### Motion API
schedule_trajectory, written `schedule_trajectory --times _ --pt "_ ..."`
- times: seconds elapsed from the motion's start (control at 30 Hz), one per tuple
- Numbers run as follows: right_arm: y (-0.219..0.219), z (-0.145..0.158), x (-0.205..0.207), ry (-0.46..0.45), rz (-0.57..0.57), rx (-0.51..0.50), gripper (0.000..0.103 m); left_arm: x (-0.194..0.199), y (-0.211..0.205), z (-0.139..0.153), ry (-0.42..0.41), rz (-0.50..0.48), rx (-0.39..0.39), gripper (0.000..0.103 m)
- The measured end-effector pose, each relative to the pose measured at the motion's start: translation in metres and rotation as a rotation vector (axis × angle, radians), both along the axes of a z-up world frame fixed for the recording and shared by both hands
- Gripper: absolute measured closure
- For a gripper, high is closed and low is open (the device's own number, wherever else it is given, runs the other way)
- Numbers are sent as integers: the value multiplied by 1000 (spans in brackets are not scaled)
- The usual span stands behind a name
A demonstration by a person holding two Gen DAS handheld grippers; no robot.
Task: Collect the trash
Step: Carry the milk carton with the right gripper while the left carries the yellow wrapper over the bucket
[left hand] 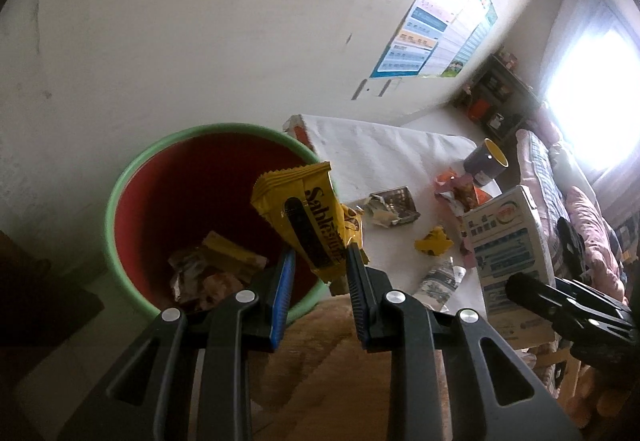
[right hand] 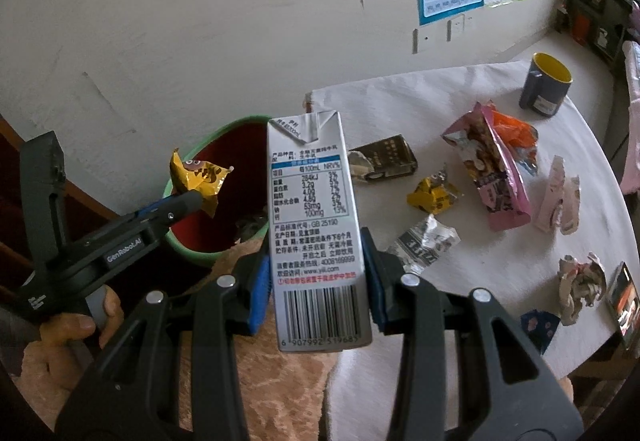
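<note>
Hanging over the red bin's mouth, the left tongs pinch a yellow biscuit wrapper, nearer than the right tongs clamping the upright milk carton beside its rim.

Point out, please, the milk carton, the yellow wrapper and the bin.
milk carton (right hand: 316, 225), right wrist view, on its printed side panel.
yellow wrapper (left hand: 308, 217), left wrist view, on its printed front.
bin (left hand: 120, 177), left wrist view, on its green rim.
</note>
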State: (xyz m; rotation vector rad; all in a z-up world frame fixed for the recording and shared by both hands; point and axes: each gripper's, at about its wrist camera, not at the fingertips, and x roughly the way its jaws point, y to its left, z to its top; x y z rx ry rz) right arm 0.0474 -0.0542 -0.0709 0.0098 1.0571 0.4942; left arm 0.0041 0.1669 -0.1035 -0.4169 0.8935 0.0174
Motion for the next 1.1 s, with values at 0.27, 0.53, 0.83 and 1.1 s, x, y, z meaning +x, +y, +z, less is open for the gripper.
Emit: schedule_trajectory --times 0.27,0.53,0.83,1.1 --pt "16 2 4 -1 26 4 64 -2 11 -5 6 29 -1 79" --pt "34 1 10 -3 55 11 64 -4 30 -13 27 72 0 79" --pt "56 -4 25 16 88 25 64 -3 51 -23 52 115 -2 79" --pt "89 -13 35 44 140 30 64 -3 66 -31 71 149 -7 78"
